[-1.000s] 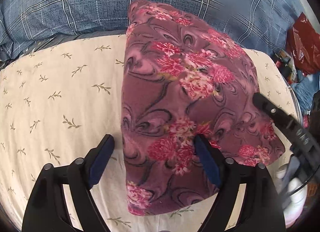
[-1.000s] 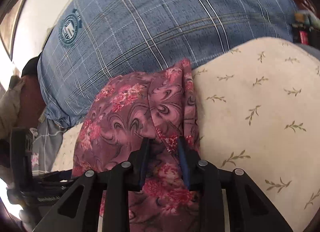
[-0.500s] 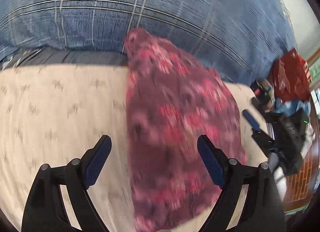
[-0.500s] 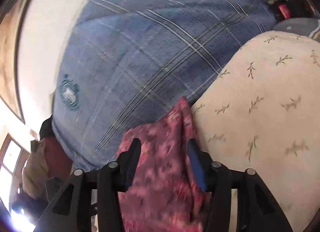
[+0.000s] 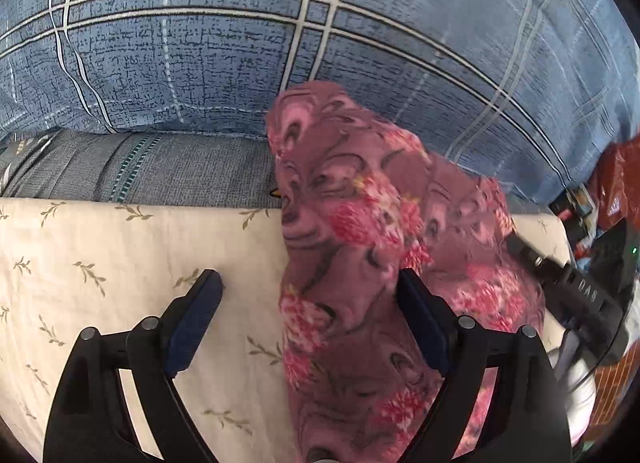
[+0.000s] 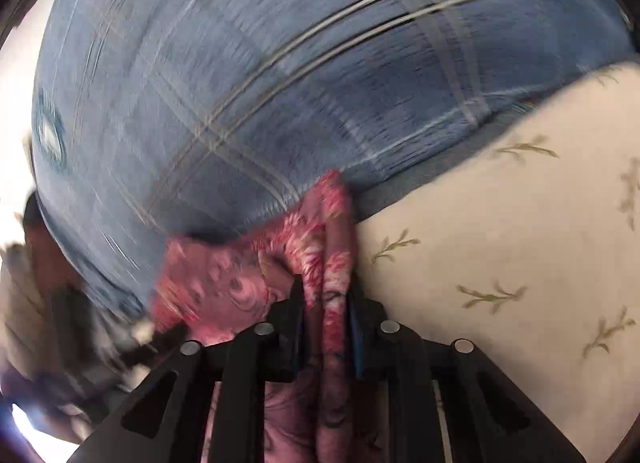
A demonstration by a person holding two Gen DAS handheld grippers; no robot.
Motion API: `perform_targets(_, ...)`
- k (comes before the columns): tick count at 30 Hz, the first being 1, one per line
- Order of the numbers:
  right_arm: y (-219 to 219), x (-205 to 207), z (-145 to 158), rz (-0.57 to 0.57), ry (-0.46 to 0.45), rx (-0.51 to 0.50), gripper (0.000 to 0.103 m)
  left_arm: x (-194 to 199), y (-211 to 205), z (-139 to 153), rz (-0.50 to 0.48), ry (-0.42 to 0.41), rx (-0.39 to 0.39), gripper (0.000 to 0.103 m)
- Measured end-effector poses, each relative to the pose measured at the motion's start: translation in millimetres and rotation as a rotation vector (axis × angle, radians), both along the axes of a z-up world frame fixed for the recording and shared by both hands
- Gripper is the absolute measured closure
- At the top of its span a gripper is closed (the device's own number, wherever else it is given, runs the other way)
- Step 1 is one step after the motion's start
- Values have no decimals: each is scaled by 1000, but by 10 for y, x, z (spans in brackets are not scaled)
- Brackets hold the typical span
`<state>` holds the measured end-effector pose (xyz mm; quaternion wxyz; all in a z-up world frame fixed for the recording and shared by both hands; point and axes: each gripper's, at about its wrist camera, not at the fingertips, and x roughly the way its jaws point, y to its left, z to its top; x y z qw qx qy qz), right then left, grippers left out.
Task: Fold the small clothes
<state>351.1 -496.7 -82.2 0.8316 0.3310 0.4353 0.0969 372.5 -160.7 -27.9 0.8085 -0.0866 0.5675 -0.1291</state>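
Folded floral garment in my right fingers, going toward the pillow end of the bed

My right gripper [image 6: 326, 295] has just been closing, and its fingers now pinch a bunched fold of the floral garment [image 5: 360, 263] between them. My left gripper [image 5: 308, 303] has its fingers spread wide and grips nothing; one finger [image 5: 420, 319] lies over the cloth, the other over the cream sheet [image 5: 120, 263]. The garment looks already doubled into a narrow, thick bundle, lying on the sheet with its far end up against the blue plaid pillow [image 5: 280, 43]. I judge the folding of this piece mostly done; what is left is setting it down neatly, letting go, and moving on to any further clothes, none of which I can see here.
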Motion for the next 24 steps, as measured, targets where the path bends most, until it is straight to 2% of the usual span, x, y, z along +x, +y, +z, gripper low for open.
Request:
perform_targets(1, -31, -60, 60, -18, -10, -26, 77, -30, 51, 32, 2, 3, -20, 15)
perform_targets(2, -54, -127, 136, -29, -26, -47, 76, -73, 103, 66, 11, 0, -43, 15)
perform_targets(5, -97, -392, 373, 0, -125, 26, 74, -247, 279, 147, 32, -10, -135, 15)
perform_targets(7, -62, -468, 443, 29, -138, 13, 70, -341, 324, 135, 38, 0, -169, 15)
perform_targets(9, -59, -491, 450, 19, -127, -17, 69, -367, 336, 85, 43, 19, -174, 15)
perform_targets(12, -120, -374, 380, -14, -101, 46, 69, -303, 329, 18, 74, 61, -200, 15)
perform_targets(14, -16, -238, 233, -7, -43, 39, 66, -292, 307, -11, 79, 89, -234, 15)
perform_targets(16, 95, -102, 126, 36, 35, -10, 65, -275, 276, 6, 74, 83, -248, 15)
perform_targets(18, 178, -47, 193, 80, 23, -83, 73, -239, 244, 66, 68, 59, -246, 15)
perform_targets(19, 213, -68, 307, 118, -33, -101, 99, -215, 238, 90, 67, 46, -248, 15)
perform_targets(20, 205, -117, 408, 137, -94, -82, 98, -185, 218, 93, 75, 35, -242, 15)
perform_targets(22, 119, -225, 587, 106, -204, -50, 98, -98, 182, 19, 98, 43, -214, 15)
perform_targets(24, 74, -166, 507, 87, -162, -63, 98, -7, 92, -120, 119, 76, -172, 15)
